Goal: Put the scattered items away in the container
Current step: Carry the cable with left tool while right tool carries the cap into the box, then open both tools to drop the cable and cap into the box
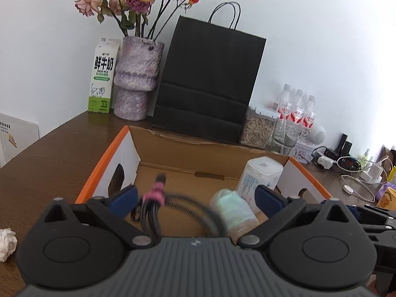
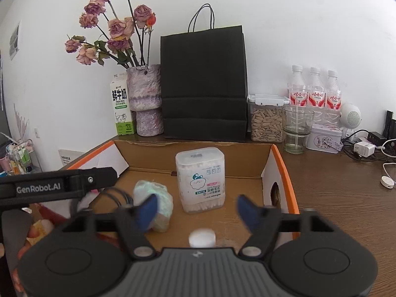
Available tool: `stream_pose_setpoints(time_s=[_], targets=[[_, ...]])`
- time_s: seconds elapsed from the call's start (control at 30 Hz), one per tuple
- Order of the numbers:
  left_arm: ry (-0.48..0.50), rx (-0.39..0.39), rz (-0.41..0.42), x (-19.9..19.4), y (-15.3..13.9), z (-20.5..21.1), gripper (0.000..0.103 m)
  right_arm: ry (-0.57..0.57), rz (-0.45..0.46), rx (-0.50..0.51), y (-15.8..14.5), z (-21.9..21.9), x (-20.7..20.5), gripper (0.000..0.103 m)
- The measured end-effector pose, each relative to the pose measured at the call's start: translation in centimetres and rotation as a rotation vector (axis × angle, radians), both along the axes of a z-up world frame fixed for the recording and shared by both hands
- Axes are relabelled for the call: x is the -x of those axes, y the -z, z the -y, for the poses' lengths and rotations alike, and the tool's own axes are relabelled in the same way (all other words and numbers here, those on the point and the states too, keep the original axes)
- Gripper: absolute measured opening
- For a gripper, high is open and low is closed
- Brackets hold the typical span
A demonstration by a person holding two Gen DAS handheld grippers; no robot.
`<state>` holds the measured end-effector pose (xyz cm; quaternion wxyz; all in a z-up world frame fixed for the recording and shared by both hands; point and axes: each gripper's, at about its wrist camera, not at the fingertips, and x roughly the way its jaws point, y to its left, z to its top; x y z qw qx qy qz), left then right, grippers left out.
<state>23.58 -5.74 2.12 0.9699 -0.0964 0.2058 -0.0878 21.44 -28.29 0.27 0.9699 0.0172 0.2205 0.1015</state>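
Left wrist view: left claw (image 1: 195, 198) spread wide above the cardboard box (image 1: 173, 148), tilted downward, gripping nothing; a blurred black cable with pink band (image 1: 158, 195) lies between its fingers. Right claw (image 2: 196, 209) likewise spread and empty over the box. "GenRobot.AI" reads on the left tool. Upright cotton-swab tub (image 2: 200, 180), wrapped bundle (image 2: 154, 203) and white cap (image 2: 202, 238) sit inside the box, mid-bench.

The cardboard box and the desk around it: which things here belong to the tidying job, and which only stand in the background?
Belong to the job:
- cardboard box
- cotton swab box, in it
- black cable
- wrapped packet, in it
- small white cap
- crumpled tissue, on the desk outside

Background only:
- black paper bag
- vase of dried roses
- milk carton
- water bottles
- jar of seeds
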Motion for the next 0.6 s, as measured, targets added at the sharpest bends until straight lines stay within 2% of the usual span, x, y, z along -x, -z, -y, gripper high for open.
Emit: stream_pose_setpoints(time_s=[0.13,0.6], targets=[[-0.018,-0.031,0.014,0.28,-0.16,0.41,0.103,-0.001,0.034,0.018,-0.31,-0.46,0.77,0.103],[-0.017,-0.066,0.024,0.66,-0.18,1.01,0.103,0.005,0.026,0.037,-0.14,-0.66,1.15,0.103]])
